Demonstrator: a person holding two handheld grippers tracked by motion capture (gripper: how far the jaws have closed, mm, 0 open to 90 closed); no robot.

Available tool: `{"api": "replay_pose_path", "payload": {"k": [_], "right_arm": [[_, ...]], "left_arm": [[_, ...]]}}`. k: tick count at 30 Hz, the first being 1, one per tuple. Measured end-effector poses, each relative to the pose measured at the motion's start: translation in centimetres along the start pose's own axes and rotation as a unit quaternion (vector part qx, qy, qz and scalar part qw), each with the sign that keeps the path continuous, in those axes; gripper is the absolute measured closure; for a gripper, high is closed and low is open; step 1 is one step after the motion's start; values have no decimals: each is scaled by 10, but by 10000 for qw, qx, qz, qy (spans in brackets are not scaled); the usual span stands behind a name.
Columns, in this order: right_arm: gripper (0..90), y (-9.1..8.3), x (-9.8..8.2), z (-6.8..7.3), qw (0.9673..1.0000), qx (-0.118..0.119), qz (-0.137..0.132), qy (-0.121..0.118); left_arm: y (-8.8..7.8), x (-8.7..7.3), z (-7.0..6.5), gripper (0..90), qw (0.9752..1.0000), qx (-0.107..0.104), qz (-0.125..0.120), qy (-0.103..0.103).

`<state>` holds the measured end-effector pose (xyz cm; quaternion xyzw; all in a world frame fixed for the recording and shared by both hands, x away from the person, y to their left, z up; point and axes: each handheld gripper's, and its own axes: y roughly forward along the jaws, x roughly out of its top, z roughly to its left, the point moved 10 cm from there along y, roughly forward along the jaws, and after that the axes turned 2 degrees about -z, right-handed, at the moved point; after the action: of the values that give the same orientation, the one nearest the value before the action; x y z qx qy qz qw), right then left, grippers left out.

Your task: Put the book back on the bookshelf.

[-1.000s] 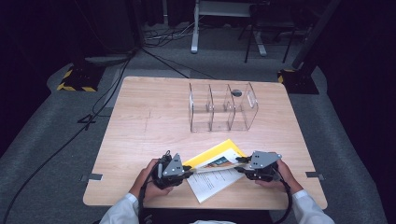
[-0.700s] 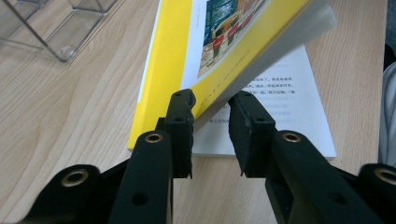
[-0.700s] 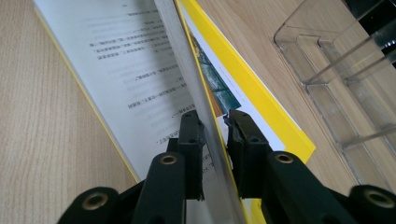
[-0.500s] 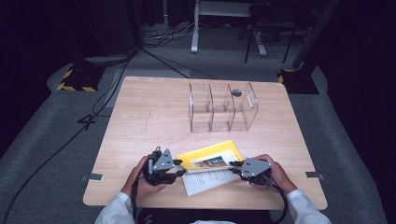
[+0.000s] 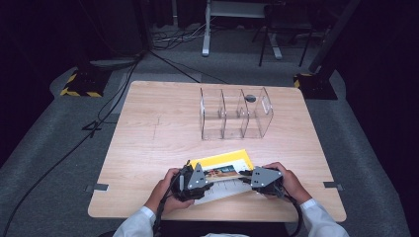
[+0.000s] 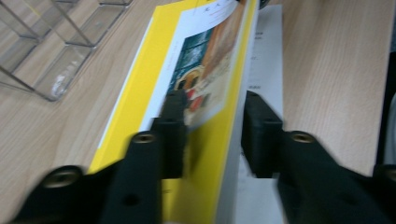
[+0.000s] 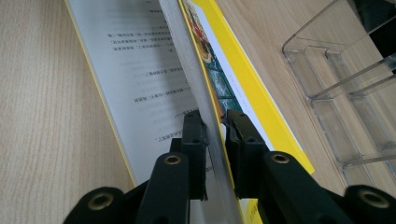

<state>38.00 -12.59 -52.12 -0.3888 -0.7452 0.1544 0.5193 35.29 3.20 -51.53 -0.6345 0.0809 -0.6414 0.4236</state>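
A yellow-covered book (image 5: 222, 165) lies half open near the table's front edge. Its printed page (image 7: 140, 60) lies flat and its cover side (image 6: 205, 60) is raised. My left gripper (image 5: 210, 185) is at the book's left end. Its jaws (image 6: 215, 121) have just been closing, and the cover and page block sit between the pads. My right gripper (image 5: 244, 175) is at the right end. Its jaws (image 7: 215, 126) have just been closing and are shut on the raised stack of pages and cover. A hand holds each gripper.
A clear plastic organizer (image 5: 234, 113) with three compartments stands at the middle of the wooden table (image 5: 148, 133), beyond the book. A small dark round thing (image 5: 250, 98) shows at its right end. Cables and stand bases lie on the floor beyond.
The left gripper drew back to the left, then returned onto the book's left end. The right gripper and the book shifted slightly left and toward the front edge.
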Motion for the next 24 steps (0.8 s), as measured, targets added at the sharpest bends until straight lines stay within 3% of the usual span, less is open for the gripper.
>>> {"api": "replay_pose_path", "payload": {"k": [3, 5, 6, 8, 9, 11, 13, 14, 17, 18, 21, 24], "right_arm": [[744, 0, 1, -1, 9996, 34, -149, 218], [724, -1, 1, -2, 9994, 79, -183, 293], [609, 0, -4, -4, 9990, 59, -171, 412], [586, 1, -13, -9, 9981, -2, -132, 604], [586, 1, -13, -9, 9981, -2, -132, 604], [602, 2, -22, -13, 9961, 93, -270, 835], [650, 2, -23, -14, 9939, 232, -505, 956], [671, 2, -22, -15, 9936, 225, -600, 931], [725, 1, -15, -13, 9966, 134, -620, 525], [725, 1, -15, -13, 9966, 134, -620, 525], [778, -2, -6, -9, 9977, 116, -619, 252], [816, -3, 3, -4, 9988, 80, -482, 8]], "left_arm": [[-1, -4, -1, 740, 9999, -43, 36, 162], [-1, -7, -2, 749, 9998, -97, 60, 136], [-2, -12, -1, 758, 9998, -139, 65, 111], [-5, -16, 2, 757, 9998, -192, 4, 27], [-5, -16, 2, 755, 9998, -192, 4, 27], [-9, -20, 4, 753, 9996, -276, -41, -41], [-11, -22, 7, 751, 9992, -364, -108, -141], [-11, -22, 8, 752, 9991, -378, -122, -162], [-15, -23, 12, 739, 9993, -323, -122, -168], [-16, -23, 14, 739, 9992, -324, -137, -193], [-21, -24, 22, 711, 9989, -265, -159, -349], [-23, -24, 31, 671, 9992, -35, 28, -385]]}}
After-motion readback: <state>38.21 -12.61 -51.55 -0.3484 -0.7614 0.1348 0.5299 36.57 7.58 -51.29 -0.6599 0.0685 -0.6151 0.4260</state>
